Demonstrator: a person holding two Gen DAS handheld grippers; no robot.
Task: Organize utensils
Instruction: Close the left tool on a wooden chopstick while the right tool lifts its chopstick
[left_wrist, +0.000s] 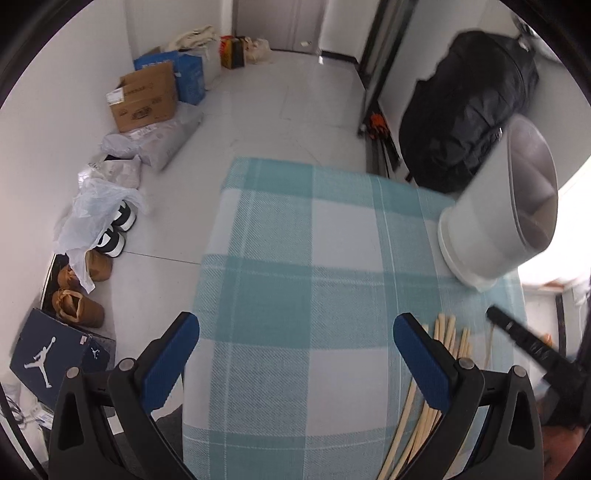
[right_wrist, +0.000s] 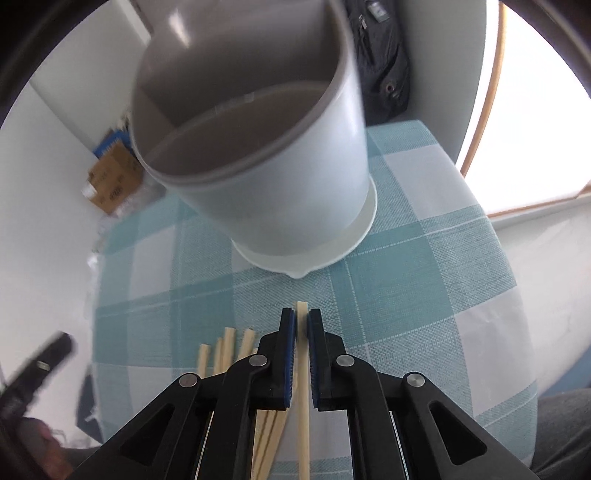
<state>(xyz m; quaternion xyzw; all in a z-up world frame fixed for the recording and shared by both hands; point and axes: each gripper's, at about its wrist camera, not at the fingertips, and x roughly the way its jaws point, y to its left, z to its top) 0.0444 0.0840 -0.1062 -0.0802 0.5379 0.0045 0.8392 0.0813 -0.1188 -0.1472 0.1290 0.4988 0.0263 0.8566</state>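
Observation:
A white utensil holder (right_wrist: 266, 155) with a grey divided insert stands on the teal checked cloth (right_wrist: 424, 280); it also shows at the right of the left wrist view (left_wrist: 495, 218). My right gripper (right_wrist: 302, 317) is shut on a single pale wooden chopstick (right_wrist: 303, 387), just in front of the holder's base. Several more chopsticks (right_wrist: 229, 350) lie on the cloth to its left, and show beside my left gripper's right finger (left_wrist: 448, 336). My left gripper (left_wrist: 295, 332) is open and empty over the cloth. The right gripper's tip (left_wrist: 517, 332) shows as a dark blur.
The small table's left edge (left_wrist: 207, 258) drops to a white tiled floor with cardboard boxes (left_wrist: 144, 96), bags, shoes (left_wrist: 77, 306) and a shoe box. A black backpack (left_wrist: 469, 107) leans behind the table. A bright window (right_wrist: 535, 110) lies to the right.

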